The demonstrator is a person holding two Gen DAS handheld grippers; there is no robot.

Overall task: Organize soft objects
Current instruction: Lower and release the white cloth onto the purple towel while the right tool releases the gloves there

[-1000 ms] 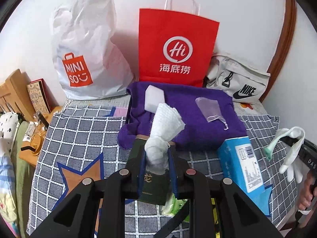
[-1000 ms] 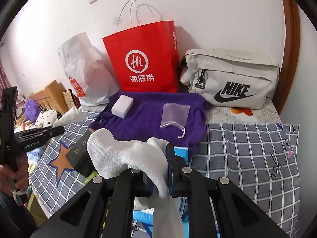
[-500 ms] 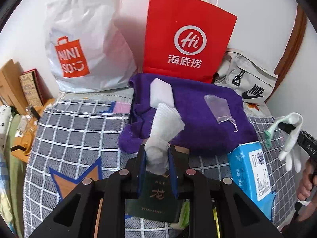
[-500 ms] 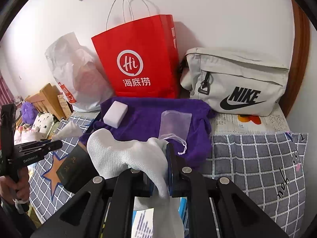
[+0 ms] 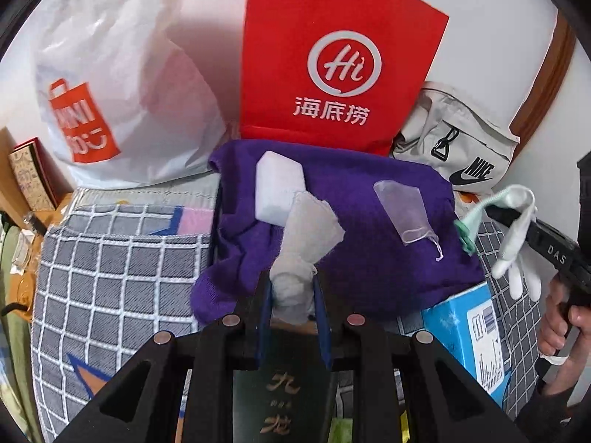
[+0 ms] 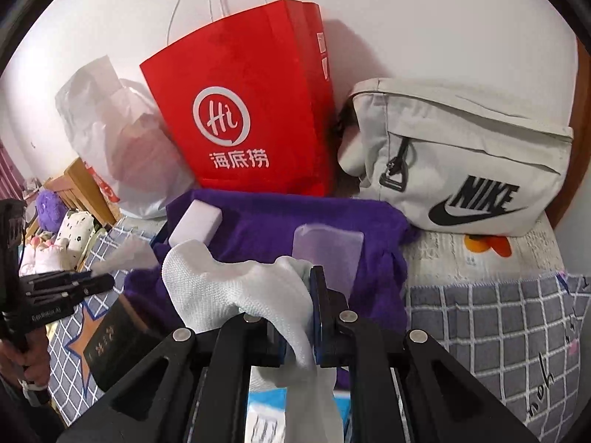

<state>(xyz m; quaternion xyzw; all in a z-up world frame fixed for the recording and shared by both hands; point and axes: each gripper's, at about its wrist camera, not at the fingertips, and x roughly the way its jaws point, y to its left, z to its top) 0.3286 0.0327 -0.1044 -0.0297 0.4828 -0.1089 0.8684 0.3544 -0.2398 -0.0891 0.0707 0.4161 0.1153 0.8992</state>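
Left gripper (image 5: 293,288): was closed on a bunched white mesh cloth (image 5: 306,236), the cloth pinched between the two blue pads and fanning out above them, over the near edge of the purple towel (image 5: 369,258).
Right gripper (image 6: 301,313): was clamped on a white knit glove (image 6: 229,288), which was draped over the left finger and hung down between the jaws; in the left wrist view the same glove (image 5: 517,243) was seen dangling from that gripper at the right edge, its green-edged cuff upward.
Purple towel: was spread rumpled on the checked bedcover (image 5: 110,265), just in front of the red paper bag (image 5: 332,66).
White foam block (image 5: 279,192): was lying on the towel's left part, just beyond the mesh cloth.
Translucent drawstring pouch (image 5: 402,210): was laid flat on the towel, right of the block, its cord trailing toward the near edge.
Red paper bag: was stood upright against the wall, between the white plastic shopping bag (image 5: 122,92) on its left and the grey Nike bag (image 6: 461,158) on its right.
Dark green box (image 5: 280,384): was seen directly under the left gripper, gold characters on its lid.
Blue carton (image 5: 469,332): was lying near the towel's right corner.
Hands: a hand (image 5: 557,313) was seen on the right gripper's handle, and another hand (image 6: 22,354) on the left gripper's.
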